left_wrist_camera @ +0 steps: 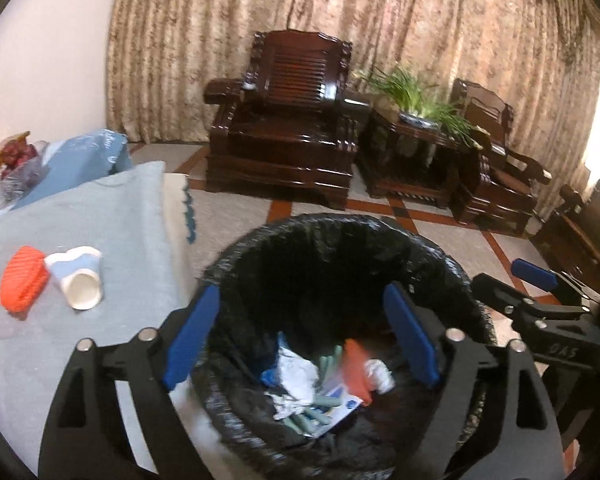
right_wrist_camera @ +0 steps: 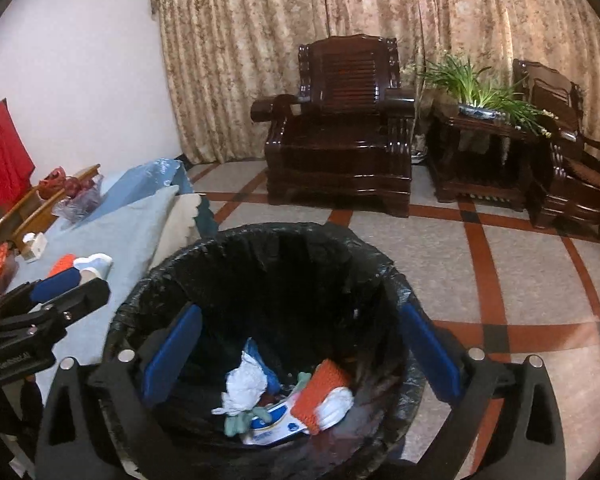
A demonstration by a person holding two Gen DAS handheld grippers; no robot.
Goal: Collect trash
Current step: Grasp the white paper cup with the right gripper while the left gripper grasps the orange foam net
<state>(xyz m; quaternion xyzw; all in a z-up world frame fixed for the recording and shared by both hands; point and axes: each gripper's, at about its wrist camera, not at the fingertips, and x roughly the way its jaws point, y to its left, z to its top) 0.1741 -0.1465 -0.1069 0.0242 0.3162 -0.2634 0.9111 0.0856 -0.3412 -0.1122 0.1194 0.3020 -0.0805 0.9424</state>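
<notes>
Now both pairs of fingers stand released, wide apart and holding nothing, above the black-lined trash bin. Between and below the left gripper fingers lie white crumpled paper and an orange piece, already in the bin. The right gripper frames the same heap. Left of the left fingers, on the blue-covered counter, rest an orange ribbed object and a paper cup.

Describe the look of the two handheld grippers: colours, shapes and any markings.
Both match. The left gripper and right gripper have matte black angular frames with triangular cut-outs, round silver pivot bolts and two flat rectangular blue pads each. White lettering marks the side of each body, too blurred to read with confidence. No cables, hands or sleeves show.
</notes>
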